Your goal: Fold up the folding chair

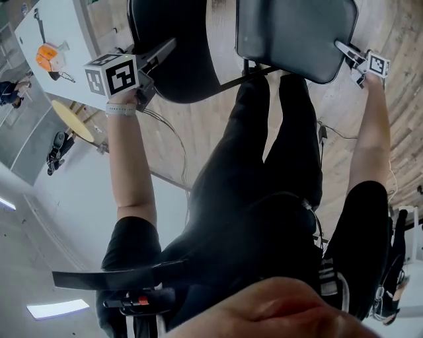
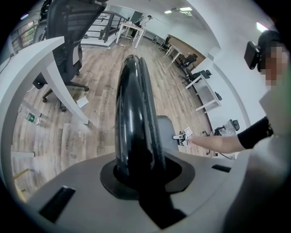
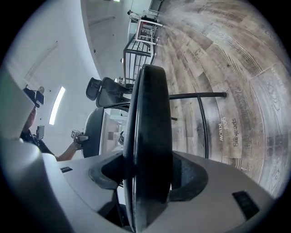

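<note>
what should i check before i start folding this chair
1. left gripper on the backrest edge: ok, jaws shut on it
2. right gripper on the seat edge: seat is between the jaws, firm clamp cannot tell
3. nothing lying on the seat: ok in the head view
4. person's legs away from the chair frame: cannot tell, they stand close

You work under bright, even light from ceiling strips [image 2: 179,9]. Glare streaks the glossy chair back [image 2: 132,113], which blurs at close range, and the seat [image 3: 148,136] reads dark and soft. Both gripper views bend strongly and blacken at the corners.
</note>
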Motion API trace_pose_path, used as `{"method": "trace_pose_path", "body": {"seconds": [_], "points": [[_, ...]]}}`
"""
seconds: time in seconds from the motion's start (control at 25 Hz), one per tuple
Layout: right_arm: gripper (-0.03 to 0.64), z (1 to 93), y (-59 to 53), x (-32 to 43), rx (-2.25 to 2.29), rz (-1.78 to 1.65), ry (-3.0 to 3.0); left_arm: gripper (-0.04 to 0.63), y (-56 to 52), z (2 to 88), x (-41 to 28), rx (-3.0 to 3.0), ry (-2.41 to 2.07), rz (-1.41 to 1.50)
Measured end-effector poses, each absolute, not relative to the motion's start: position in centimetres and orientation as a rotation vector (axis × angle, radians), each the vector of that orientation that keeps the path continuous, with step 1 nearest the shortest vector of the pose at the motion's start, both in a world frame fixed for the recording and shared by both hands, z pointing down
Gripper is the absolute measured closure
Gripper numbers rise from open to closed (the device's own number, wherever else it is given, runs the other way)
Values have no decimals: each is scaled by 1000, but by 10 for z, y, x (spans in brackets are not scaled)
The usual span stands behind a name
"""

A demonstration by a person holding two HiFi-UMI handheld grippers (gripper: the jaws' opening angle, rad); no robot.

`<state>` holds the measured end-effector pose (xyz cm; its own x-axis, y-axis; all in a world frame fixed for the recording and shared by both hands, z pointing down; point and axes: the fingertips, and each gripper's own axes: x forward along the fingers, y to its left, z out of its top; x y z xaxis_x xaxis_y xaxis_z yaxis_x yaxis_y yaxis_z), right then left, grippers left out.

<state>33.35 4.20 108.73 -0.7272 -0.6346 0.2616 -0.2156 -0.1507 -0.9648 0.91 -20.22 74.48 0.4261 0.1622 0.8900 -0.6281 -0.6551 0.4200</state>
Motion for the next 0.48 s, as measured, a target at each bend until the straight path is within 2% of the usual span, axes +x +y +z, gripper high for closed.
{"method": "trace_pose_path", "body": {"seconds": [0.32,0.48], "points": [[353,1045,24,314,-862,-1902,1830,526,-206,724,2,1927,-388,1314],[370,1001,9,279,-781,-1879,1821,534,-209,704,-17,1913,-384,1315]]}}
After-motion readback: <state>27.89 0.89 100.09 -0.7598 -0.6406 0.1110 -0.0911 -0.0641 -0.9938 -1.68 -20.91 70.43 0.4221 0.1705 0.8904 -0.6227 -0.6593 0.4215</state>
